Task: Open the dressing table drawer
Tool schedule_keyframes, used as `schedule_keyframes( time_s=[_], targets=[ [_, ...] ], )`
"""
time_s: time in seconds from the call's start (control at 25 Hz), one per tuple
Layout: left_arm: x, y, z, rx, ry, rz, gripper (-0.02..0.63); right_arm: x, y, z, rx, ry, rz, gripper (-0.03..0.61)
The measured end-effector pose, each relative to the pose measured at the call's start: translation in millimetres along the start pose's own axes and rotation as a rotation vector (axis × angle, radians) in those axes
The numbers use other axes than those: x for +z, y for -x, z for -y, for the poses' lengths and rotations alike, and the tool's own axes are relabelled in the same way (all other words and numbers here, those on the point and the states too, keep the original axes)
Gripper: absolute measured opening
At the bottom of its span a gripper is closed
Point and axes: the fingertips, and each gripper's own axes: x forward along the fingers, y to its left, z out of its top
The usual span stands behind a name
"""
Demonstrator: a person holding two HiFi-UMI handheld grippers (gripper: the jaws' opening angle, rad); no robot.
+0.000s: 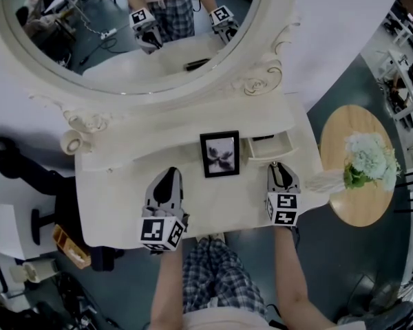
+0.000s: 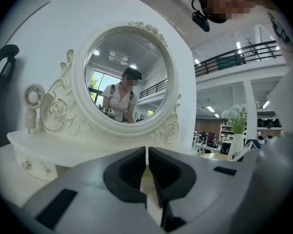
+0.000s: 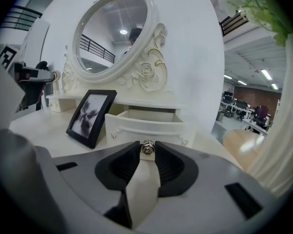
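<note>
Only right gripper view shows knob pinched by right gripper; drawer out; left gripper closed, empty.

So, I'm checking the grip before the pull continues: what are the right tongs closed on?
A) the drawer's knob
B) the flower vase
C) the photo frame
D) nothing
A: in the right gripper view the right tongs pinch the small metal knob on the front of the drawer, which stands partly open.

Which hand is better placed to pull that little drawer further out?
Right. The right gripper is clamped on the knob of the partly open drawer; the left gripper is shut, empty, away from it.
</note>
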Motion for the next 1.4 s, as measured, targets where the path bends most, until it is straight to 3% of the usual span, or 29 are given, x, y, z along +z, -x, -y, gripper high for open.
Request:
schedule_keyframes(
  time_s=[0.36, 0.44, 0.56, 0.68, 0.92, 1.24, 1.36, 1.4],
  targets=[
    [1, 6, 1, -0.014, -0.003, -0.002, 0.038, -1, 0, 0, 0.01, -0.006, 0.0, 0.12],
    [1, 9, 0, -0.011, -0.003, -0.004, 0.038, -3, 0, -4, 0.028, -0.024, 0.001, 0.18],
    [3, 14, -3, -0.006, 0.002, -0.002, 0.038, -3, 7, -9, 0.046, -0.09, 0.033, 0.353],
    [5, 18, -7, 0.001, 0.013, 0.002, 0.037, -1, 14, -13, 0.057, -0.131, 0.067, 0.401],
    [8, 27, -16, 0.017, 0.016, 0.012, 0.038, 13, 22, -20, 0.076, -0.132, 0.103, 0.43],
    [35, 37, -27, 0.038, 0.003, 0.041, 0.038, 65, 41, -29, 0.104, -0.112, 0.196, 0.433],
    [53, 42, -32, 0.048, -0.017, 0.062, 0.038, 89, 52, -35, 0.12, -0.106, 0.238, 0.426],
    [59, 44, -34, 0.051, -0.026, 0.067, 0.038, 98, 57, -37, 0.126, -0.102, 0.254, 0.391]
  ],
)
